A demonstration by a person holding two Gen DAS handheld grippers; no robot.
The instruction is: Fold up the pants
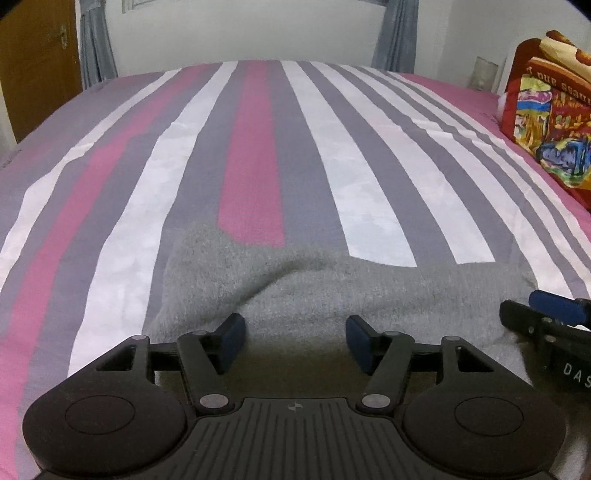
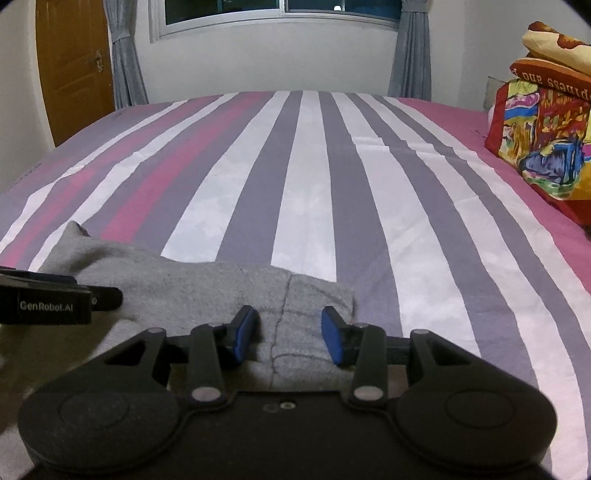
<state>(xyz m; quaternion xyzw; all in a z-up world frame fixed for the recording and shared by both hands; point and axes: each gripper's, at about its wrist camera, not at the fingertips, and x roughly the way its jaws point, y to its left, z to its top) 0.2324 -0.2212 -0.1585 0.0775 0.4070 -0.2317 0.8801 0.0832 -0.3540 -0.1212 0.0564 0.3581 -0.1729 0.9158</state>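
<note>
The grey pants [image 1: 295, 291] lie bunched flat on the striped bed [image 1: 255, 147], close to its near edge and well apart from the far edge under the window [image 2: 280, 11]. In the left wrist view the cloth spreads across the near middle with a soft hump and a raised corner at its left end; in the right wrist view its right end stops at a squared edge with a seam running down it. The left gripper [image 1: 295, 341] hangs over the near part of the pants with its jaws fairly wide and nothing pinched between the blue pads [image 1: 236, 332]. The right gripper [image 2: 290, 334] stands narrower, its jaws astride the seamed end, and the pads look clear of the cloth rather than pressing it. My reading is that the work sits between folds: the pants already look doubled over, and both grippers are placed to take a fresh hold. The next move likely calls for lowering each gripper onto the near edge, closing on all layers at once, then lifting evenly so the fold stays square. No container is in view; a pile of patterned bedding [image 2: 546, 129] sits at the bed's right edge.
</note>
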